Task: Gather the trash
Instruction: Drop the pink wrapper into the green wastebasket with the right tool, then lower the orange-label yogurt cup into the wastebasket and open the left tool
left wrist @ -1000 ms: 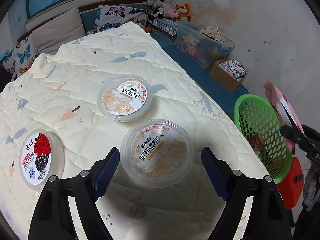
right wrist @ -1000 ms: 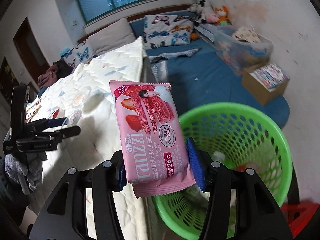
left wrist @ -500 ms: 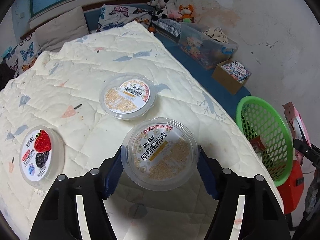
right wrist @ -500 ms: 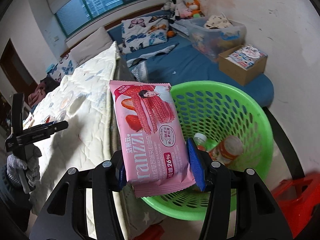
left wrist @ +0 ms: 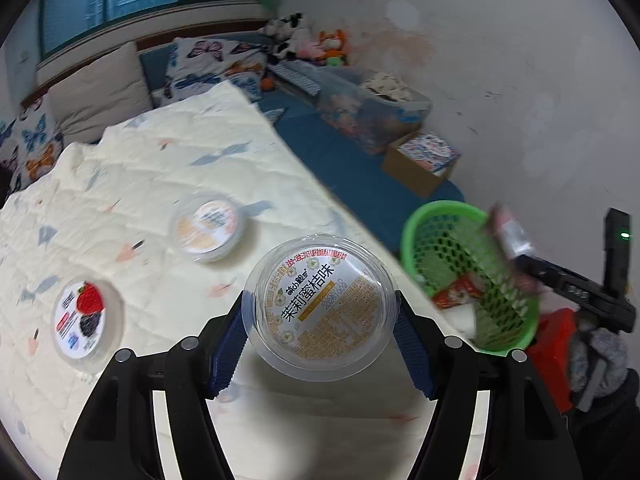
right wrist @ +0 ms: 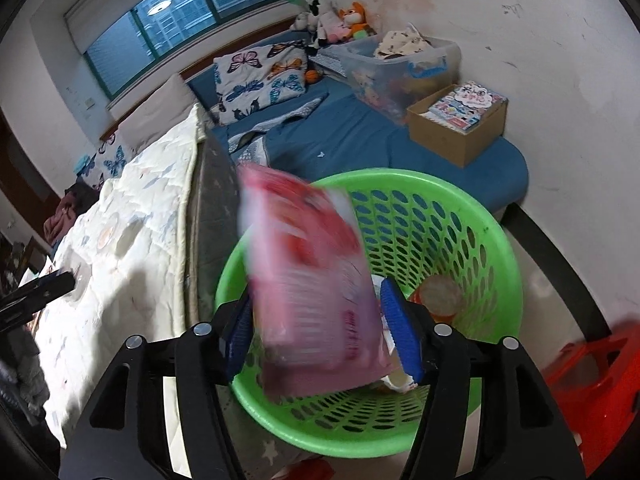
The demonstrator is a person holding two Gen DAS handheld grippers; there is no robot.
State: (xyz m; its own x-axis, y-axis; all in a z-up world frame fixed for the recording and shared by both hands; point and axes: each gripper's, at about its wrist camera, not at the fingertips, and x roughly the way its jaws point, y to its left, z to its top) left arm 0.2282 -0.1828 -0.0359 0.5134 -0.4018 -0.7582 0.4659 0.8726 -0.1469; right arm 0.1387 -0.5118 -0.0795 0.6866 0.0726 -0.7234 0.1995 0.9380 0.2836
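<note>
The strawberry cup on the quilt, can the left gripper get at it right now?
Probably not yet: the left gripper is shut on the orange-label cup. The strawberry cup itself lies uncovered.

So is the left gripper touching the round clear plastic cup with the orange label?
Touching: the left wrist view shows both blue fingers pressed against the cup.

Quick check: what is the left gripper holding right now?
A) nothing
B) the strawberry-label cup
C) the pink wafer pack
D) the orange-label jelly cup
D: the left gripper has both blue pads against the sides of the orange-label jelly cup, while the strawberry-label cup lies on the quilt.
</note>
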